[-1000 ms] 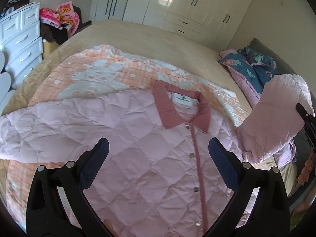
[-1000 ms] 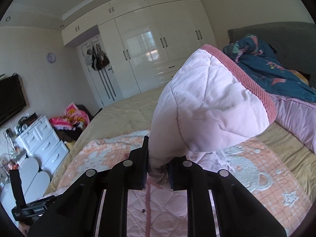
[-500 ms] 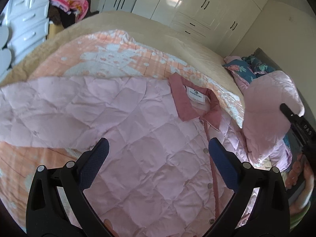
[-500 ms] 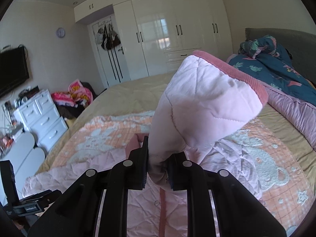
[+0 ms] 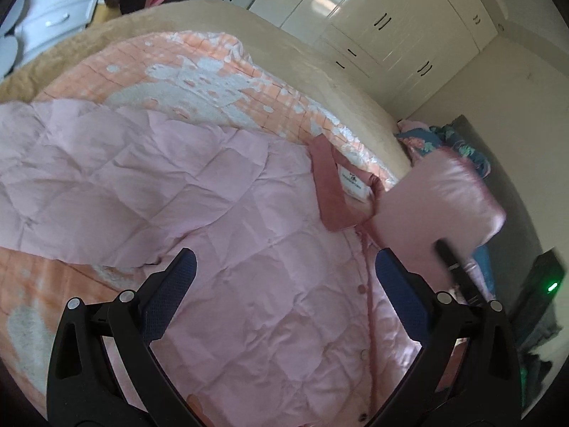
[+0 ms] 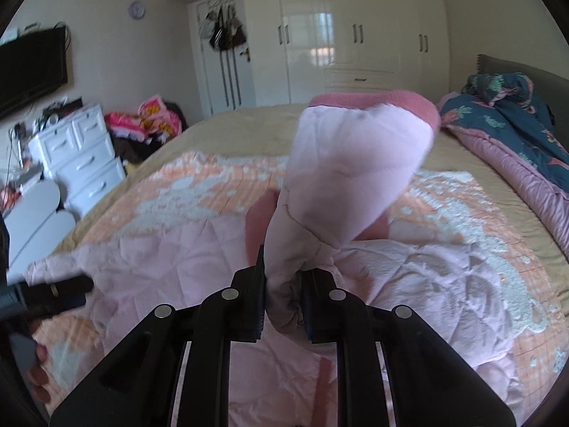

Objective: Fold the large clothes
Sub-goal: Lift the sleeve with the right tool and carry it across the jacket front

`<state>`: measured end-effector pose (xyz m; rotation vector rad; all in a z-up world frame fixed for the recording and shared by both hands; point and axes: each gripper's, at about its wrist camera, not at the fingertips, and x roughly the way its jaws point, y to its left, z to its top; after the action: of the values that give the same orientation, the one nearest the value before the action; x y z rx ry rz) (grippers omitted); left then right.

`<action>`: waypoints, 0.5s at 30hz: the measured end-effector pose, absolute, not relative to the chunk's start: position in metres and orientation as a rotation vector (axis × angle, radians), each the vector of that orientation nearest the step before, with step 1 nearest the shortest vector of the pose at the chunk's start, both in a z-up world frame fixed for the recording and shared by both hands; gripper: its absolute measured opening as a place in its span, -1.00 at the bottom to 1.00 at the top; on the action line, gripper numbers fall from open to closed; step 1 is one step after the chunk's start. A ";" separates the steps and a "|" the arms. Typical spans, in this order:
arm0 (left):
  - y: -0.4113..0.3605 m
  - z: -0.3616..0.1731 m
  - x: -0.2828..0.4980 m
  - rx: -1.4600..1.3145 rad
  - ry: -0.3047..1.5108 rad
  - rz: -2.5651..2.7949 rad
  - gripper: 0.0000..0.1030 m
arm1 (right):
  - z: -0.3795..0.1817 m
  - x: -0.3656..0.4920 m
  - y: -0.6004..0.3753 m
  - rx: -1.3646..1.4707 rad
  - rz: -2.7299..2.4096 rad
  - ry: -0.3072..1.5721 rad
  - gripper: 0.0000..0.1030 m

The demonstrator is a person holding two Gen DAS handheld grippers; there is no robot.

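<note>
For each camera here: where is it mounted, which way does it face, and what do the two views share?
Left wrist: on the left tool, angled down at the jacket; its jaws stand open and empty.
Right wrist: on the right tool, facing across the bed to the wardrobe; shut on the sleeve. A hand shows at left.
Shared: jacket, sleeve, wardrobe, and each other's tool.

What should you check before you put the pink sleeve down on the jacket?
1. Right gripper shut on the sleeve: ok.
2. Left gripper open, holding nothing: ok.
3. Jacket lies spread, front up, on the orange blanket: ok.
4. Collar uncovered: ok.
5. Sleeve's cuff hanging straight: cannot tell, blurred.
6. Other sleeve lies flat: not ok, wrinkled.
</note>
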<state>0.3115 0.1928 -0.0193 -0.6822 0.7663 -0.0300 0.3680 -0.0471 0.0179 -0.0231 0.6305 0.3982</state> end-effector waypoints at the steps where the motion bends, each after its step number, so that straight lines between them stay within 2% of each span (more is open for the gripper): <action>1: 0.194 -0.019 0.311 -0.693 0.757 -0.039 0.84 | 0.011 0.368 -0.042 -0.036 0.408 0.645 -0.69; 5: 0.197 -0.014 0.310 -0.695 0.718 -0.048 0.84 | -0.012 0.367 -0.029 -0.061 0.444 0.698 -0.64; 11: 0.208 -0.016 0.308 -0.753 0.696 -0.040 0.84 | -0.032 0.360 -0.010 -0.106 0.505 0.749 -0.43; 15: 0.207 -0.013 0.309 -0.744 0.684 -0.050 0.84 | -0.043 0.355 -0.002 -0.084 0.560 0.792 -0.15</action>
<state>0.3089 0.2073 -0.0131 -0.7437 0.6843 -0.0498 0.3550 -0.0021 -0.0432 -0.0845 0.7920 0.5596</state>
